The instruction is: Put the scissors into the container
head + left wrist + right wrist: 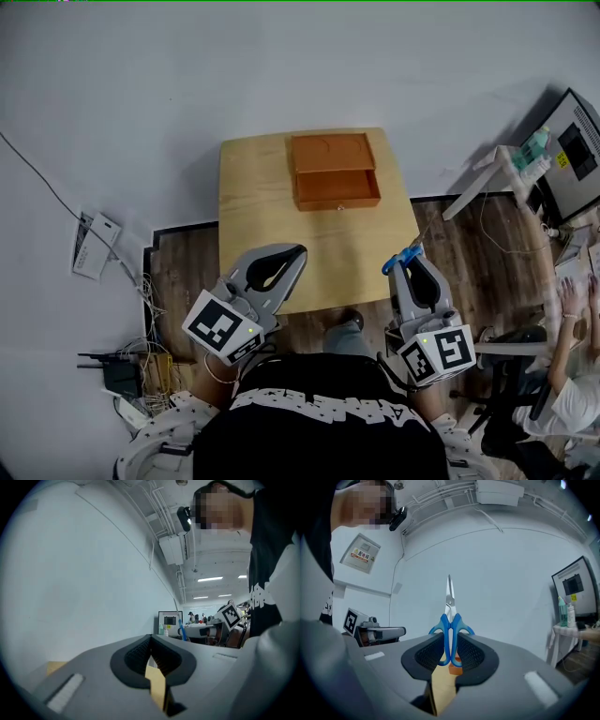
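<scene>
A pair of scissors (pixel 450 620) with blue handles stands between the jaws of my right gripper (pixel 450 651), which is shut on the handles; the steel blades point away from me. In the head view the right gripper (pixel 409 260) hovers over the near right corner of the wooden table (pixel 253 206), with the blue scissors (pixel 403 254) at its tip. The orange wooden container (pixel 335 173) sits at the table's far side, its drawer pulled out toward me. My left gripper (pixel 284 260) hangs above the near left part of the table, and its jaws (pixel 150 651) are shut with nothing held.
A white stand (pixel 497 173) with bottles and a screen unit (pixel 577 141) lie to the right of the table. A seated person (pixel 572 384) is at the lower right. Cables and a power strip (pixel 122 375) clutter the floor at the left, next to some papers (pixel 94 244).
</scene>
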A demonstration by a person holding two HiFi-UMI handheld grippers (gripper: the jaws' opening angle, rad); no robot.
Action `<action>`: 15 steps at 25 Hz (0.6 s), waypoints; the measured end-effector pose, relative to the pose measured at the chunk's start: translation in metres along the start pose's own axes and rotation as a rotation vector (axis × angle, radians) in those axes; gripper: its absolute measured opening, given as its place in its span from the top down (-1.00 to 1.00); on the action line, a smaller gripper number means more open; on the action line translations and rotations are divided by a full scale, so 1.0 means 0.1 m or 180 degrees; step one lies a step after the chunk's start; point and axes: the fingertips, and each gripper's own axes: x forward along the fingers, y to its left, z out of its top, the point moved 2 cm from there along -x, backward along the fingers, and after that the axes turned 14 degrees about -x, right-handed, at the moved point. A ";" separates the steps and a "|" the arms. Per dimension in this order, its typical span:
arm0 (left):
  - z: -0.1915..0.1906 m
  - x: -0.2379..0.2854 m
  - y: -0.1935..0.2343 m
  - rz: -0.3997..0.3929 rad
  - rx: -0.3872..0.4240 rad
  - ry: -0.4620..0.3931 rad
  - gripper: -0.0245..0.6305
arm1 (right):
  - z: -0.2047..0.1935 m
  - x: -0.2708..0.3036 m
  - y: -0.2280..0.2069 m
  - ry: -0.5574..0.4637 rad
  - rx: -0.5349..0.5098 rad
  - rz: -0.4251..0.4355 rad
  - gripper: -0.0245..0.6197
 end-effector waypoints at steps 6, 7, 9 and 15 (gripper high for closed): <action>0.06 0.02 0.17 0.0316 0.0021 -0.0032 0.92 | 0.01 0.34 -0.09 -0.0051 0.0007 0.0263 0.61; 0.07 0.03 0.20 0.0366 0.0019 -0.0042 0.92 | 0.02 0.39 -0.11 -0.0055 -0.0002 0.0307 0.61; 0.08 0.07 0.25 0.0451 0.0019 -0.0051 0.92 | 0.02 0.47 -0.15 -0.0057 -0.0002 0.0384 0.61; 0.13 0.28 0.32 0.0664 0.0016 -0.0107 0.92 | 0.03 0.72 -0.39 -0.0072 0.0022 0.0575 0.61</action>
